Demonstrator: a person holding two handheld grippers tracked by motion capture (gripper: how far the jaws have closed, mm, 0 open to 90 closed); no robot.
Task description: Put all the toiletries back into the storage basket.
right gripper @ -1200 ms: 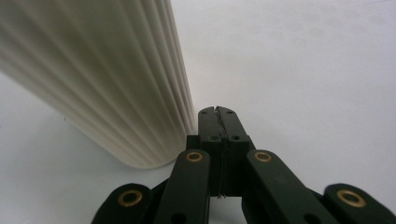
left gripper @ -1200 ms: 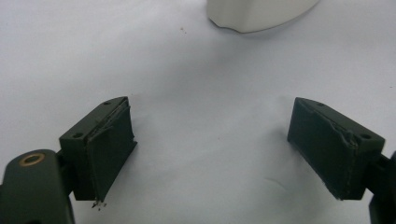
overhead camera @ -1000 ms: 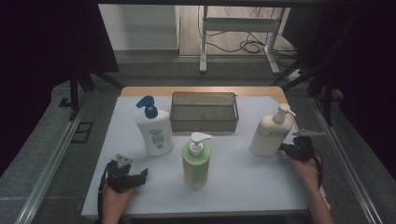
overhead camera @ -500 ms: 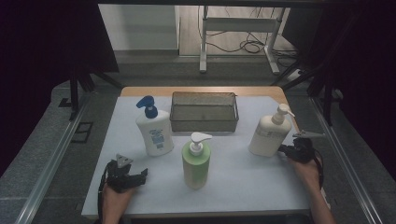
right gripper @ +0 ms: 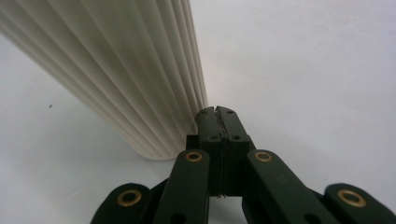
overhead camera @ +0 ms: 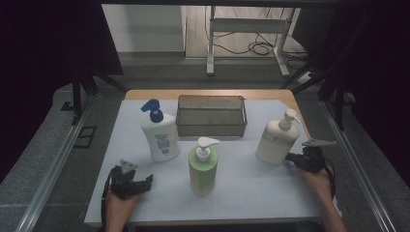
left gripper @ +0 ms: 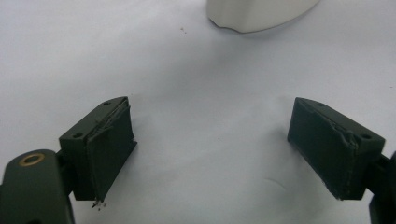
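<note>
Three pump bottles stand on the white table [overhead camera: 241, 183]: a white one with a blue pump [overhead camera: 159, 133] at the left, a green one [overhead camera: 203, 166] in the front middle, a cream ribbed one [overhead camera: 276, 139] at the right. My right gripper [overhead camera: 291, 157] lies low at the cream bottle's right base, jaws shut with nothing between them. In the right gripper view the closed tips [right gripper: 217, 112] touch or nearly touch the ribbed bottle [right gripper: 126, 74]. My left gripper [overhead camera: 145, 181] rests at the front left, open and empty [left gripper: 210, 149], a white bottle base [left gripper: 257, 14] ahead of it.
A grey wire mesh basket [overhead camera: 211, 126] stands at the back middle of the table, between the blue-pump and cream bottles. Beyond the table's far edge are a metal frame's legs [overhead camera: 246, 43] and cables on the floor. Dark curtains flank both sides.
My right gripper has crept a little leftward toward the cream bottle's base. The left gripper and the bottles have stayed put.
</note>
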